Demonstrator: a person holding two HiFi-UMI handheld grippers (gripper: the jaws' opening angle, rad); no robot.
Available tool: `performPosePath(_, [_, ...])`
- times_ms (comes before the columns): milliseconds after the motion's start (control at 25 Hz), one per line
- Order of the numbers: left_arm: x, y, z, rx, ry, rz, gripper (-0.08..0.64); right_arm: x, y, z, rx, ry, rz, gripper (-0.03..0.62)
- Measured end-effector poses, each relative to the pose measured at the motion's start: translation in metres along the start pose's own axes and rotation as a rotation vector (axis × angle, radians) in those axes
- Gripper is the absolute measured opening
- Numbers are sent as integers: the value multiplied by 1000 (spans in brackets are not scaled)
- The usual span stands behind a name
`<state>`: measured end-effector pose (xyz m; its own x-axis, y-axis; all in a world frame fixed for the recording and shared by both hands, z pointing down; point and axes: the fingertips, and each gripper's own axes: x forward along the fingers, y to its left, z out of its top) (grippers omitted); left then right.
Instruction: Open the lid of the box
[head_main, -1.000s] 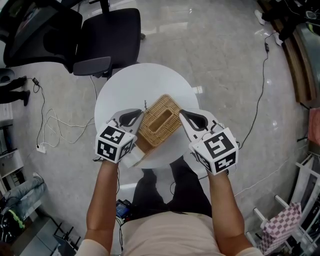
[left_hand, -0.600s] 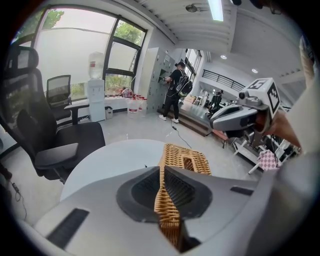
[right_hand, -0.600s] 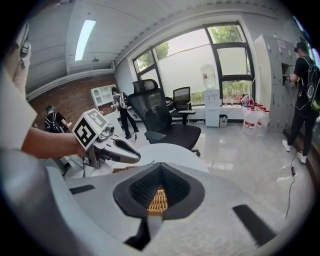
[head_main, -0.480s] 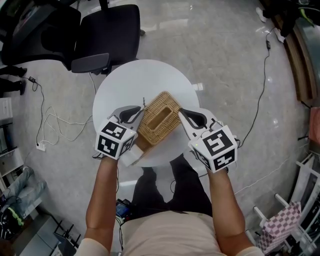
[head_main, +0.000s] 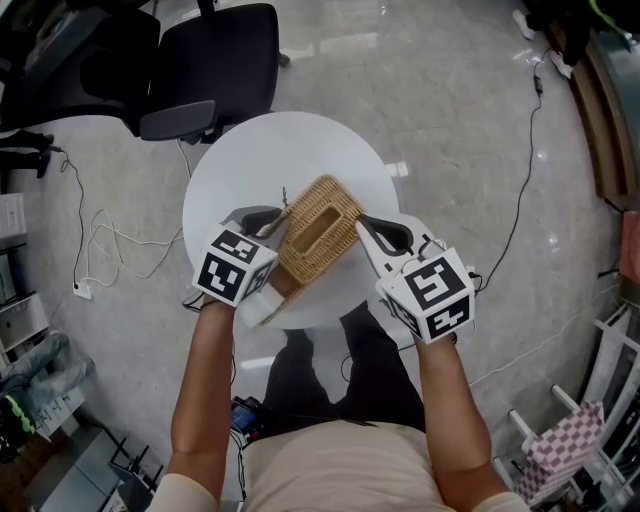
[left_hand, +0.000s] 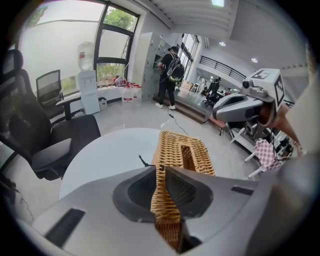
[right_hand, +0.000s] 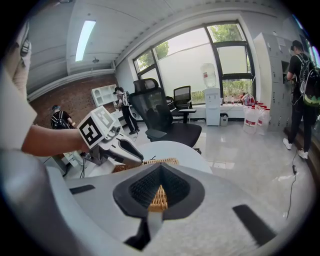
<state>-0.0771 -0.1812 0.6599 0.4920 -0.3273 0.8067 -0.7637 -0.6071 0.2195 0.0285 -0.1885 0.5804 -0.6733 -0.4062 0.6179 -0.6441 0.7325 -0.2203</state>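
**A:** Wicker box (head_main: 318, 228) sits mid-table, unopened by the look of it.

**B:** Left gripper (head_main: 272, 220) at nine o'clock, jaws pinched on the wicker wall. Right gripper (head_main: 372, 228) at three, nipping the opposite rim.

**A:** A grip on both sides, likely so one steadies while the other lifts. The round white table (head_main: 260, 160) is underneath.

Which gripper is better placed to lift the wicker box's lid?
Left, probably: the left gripper is shut on a long strip of rim of the woven wicker box; the right gripper pinches only a small bit.
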Motion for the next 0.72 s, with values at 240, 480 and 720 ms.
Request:
performPosePath(240, [5,-4,-4,-4,37,-13,181,-5,-2,-8,7,3,-1,-8])
performPosePath(480, [11,-8,-7,-3,64,-72,170,-5,-6,-17,15,8,-6,-8])
performPosePath(720, [8,-9,-5,12,62,-65,156,-5,-6,-13,15,8,-8,-8])
